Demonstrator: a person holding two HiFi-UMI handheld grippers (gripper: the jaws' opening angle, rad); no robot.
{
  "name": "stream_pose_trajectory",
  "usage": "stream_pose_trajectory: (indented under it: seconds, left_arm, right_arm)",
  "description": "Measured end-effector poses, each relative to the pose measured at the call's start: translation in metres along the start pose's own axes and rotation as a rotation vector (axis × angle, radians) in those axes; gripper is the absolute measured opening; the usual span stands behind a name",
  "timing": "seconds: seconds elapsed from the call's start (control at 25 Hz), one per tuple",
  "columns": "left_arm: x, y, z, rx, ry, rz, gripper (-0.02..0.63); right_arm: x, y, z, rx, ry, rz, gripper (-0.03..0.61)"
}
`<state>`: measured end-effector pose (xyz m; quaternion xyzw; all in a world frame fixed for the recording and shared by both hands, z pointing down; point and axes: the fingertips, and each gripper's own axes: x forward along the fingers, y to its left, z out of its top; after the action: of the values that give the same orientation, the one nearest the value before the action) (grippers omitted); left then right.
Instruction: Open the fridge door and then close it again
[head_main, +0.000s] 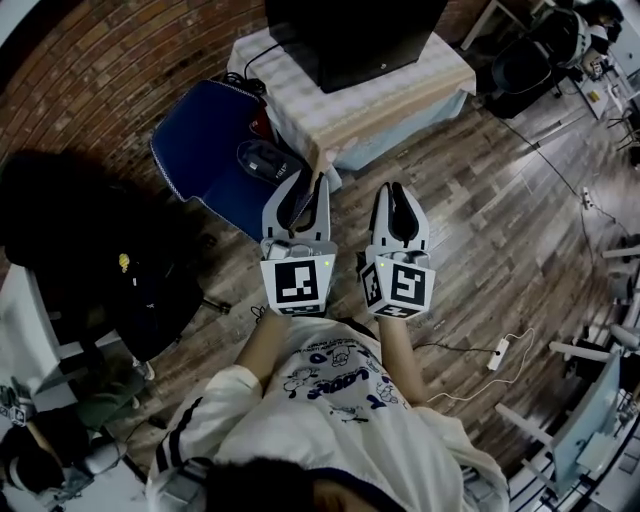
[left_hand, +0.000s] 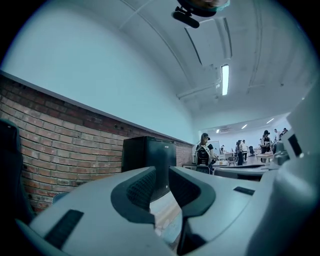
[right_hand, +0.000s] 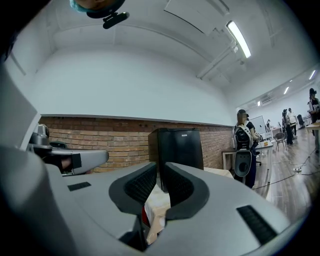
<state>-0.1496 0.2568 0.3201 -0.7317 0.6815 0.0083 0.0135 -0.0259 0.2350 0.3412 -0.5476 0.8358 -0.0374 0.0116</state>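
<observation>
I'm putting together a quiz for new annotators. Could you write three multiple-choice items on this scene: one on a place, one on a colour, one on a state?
1. Where does the fridge stand?
A. on a wall shelf
B. on a trolley
C. on the cloth-covered table

2. What colour is the fridge?
A. black
B. white
C. red

3. How is the fridge door?
A. wide open
B. shut
C. taken off

Answers:
1 C, the head view shows it sitting on the cloth.
2 A, it is black in every view.
3 B, its front lies flush with the body in both gripper views.
</observation>
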Motion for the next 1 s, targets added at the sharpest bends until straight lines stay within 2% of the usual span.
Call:
stream_pose_trajectory:
  seconds: [0.48,0.76,1.0]
  left_arm:
    - [0.044,0.026,-0.013,-0.012,0.021,0.003,0.092]
    - [0.083,0.026,-0.022,-0.018,0.041,0.022,0.092]
    - [0.132,0.034,-0.022,-0.028,0.045,0.073,0.092]
  right_arm:
    - [0.049,0.007,-0.015,0.017,0.035,0.008,0.067]
    - [0.088,-0.014,-0.021,0.024,0.062,0.018,0.067]
    - [0.141,-0.032,-0.015,0.023,0.065,0.077,0.067]
